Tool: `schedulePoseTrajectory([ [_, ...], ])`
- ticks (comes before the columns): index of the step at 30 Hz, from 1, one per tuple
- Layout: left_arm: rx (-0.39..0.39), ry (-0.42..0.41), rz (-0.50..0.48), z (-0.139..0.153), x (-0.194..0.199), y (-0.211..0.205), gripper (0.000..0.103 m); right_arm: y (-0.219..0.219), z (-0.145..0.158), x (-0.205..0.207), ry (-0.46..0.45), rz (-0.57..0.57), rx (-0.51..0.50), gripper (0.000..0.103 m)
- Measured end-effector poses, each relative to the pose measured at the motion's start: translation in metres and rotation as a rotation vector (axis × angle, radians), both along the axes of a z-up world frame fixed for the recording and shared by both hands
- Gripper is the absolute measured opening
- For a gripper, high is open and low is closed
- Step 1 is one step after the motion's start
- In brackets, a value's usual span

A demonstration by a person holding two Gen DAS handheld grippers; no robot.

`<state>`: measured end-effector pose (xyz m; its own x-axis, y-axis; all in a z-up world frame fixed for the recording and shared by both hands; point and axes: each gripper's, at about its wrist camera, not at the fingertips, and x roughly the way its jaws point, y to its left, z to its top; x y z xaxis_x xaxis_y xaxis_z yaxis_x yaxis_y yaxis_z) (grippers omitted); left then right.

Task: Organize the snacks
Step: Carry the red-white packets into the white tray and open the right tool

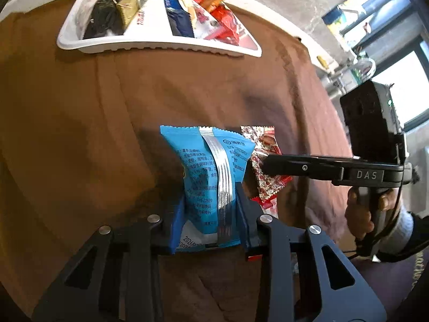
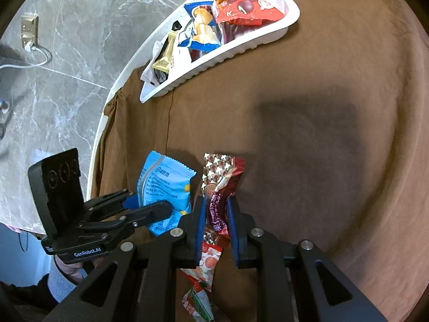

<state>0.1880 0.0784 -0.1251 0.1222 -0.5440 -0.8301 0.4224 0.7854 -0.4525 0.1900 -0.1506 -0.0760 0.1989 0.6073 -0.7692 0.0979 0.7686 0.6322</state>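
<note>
My left gripper point(image 1: 210, 204) is shut on a light blue snack packet point(image 1: 207, 171) and holds it above the brown tablecloth; both also show in the right wrist view, the gripper point(image 2: 150, 206) and the packet point(image 2: 163, 190). My right gripper point(image 2: 216, 214) is shut on a dark red starred snack packet point(image 2: 221, 185), which shows in the left wrist view point(image 1: 264, 166) next to the blue packet, held by the right gripper point(image 1: 265, 165). A white tray point(image 1: 150, 44) at the table's far side holds several snack packets; it also shows in the right wrist view point(image 2: 214, 61).
A brown cloth point(image 1: 107, 123) covers the round white table point(image 2: 118, 86). More red and green packets point(image 2: 203, 276) hang or lie under my right gripper. A grey marble floor point(image 2: 67, 53) with a wall socket lies beyond the table edge.
</note>
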Motion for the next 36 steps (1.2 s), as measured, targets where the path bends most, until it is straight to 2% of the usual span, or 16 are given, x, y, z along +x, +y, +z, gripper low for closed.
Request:
schedulePoseTrajectory([
  [5,-0.095,0.031,0.054,0.007,0.008,0.016,0.031,-0.009,0.005,0.004,-0.004,-0.039,0.053,0.018],
  [12,-0.163,0.023,0.132,0.027,0.036,0.038,0.031,-0.028,0.026,0.029,-0.062,-0.101,0.069,0.018],
  [20,-0.165,-0.054,0.176,0.058,0.091,0.057,0.031,-0.051,0.052,0.089,-0.172,-0.163,0.017,0.018],
  [25,-0.162,-0.089,0.192,0.073,0.135,0.061,0.031,-0.056,0.059,0.126,-0.219,-0.181,-0.01,0.018],
  [30,-0.129,-0.109,0.194,0.081,0.173,0.058,0.031,-0.056,0.056,0.163,-0.239,-0.179,-0.043,0.018],
  [36,-0.092,-0.105,0.185,0.074,0.211,0.048,0.031,-0.047,0.04,0.197,-0.217,-0.158,-0.089,0.018],
])
